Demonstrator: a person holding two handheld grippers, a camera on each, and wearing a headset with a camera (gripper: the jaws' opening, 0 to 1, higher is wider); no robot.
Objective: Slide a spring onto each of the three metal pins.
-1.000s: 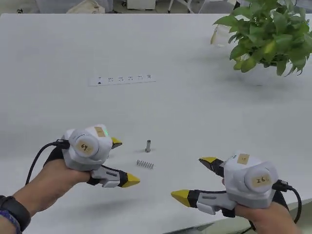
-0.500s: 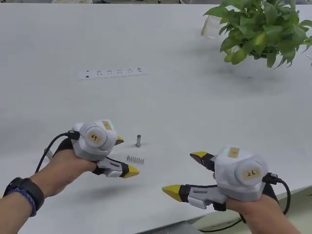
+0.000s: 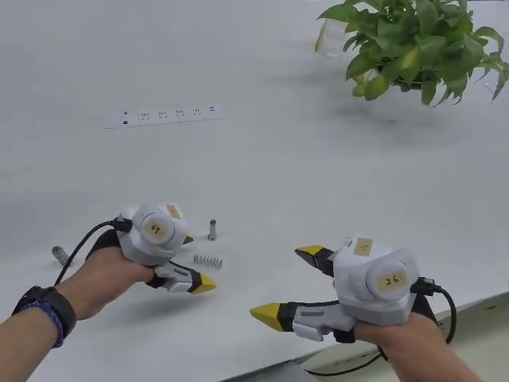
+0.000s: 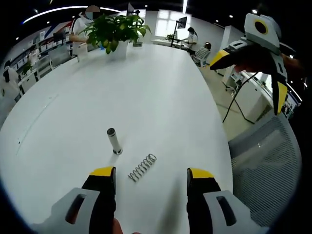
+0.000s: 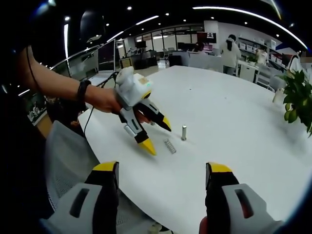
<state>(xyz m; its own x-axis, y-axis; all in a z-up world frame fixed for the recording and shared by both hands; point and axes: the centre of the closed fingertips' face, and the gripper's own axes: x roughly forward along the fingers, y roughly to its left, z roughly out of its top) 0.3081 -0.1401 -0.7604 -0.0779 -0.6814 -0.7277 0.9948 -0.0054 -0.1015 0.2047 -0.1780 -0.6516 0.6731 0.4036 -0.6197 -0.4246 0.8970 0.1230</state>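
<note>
A short metal pin [image 3: 212, 230] stands upright on the white table [image 3: 270, 175]. A small spring [image 3: 207, 261] lies flat just in front of it. My left gripper [image 3: 196, 261] is open and low over the table, its yellow tips on either side of the spring's near end. In the left gripper view the spring [image 4: 142, 167] lies between the jaws, with the pin [image 4: 113, 141] just beyond. My right gripper [image 3: 285, 283] hovers open and holds nothing, to the right near the table's front edge. The right gripper view shows the left gripper [image 5: 157, 136] beside the spring [image 5: 169, 145] and pin [image 5: 184, 132].
A white power strip [image 3: 163, 116] lies at the back left and a potted plant [image 3: 409, 44] stands at the back right. A small grey ribbed piece [image 3: 60, 255] rests left of my left hand. The table's front edge runs close below the right gripper.
The head camera has shifted. My left gripper has moved forward to the spring, so its tips now flank it. The right gripper has stayed open.
</note>
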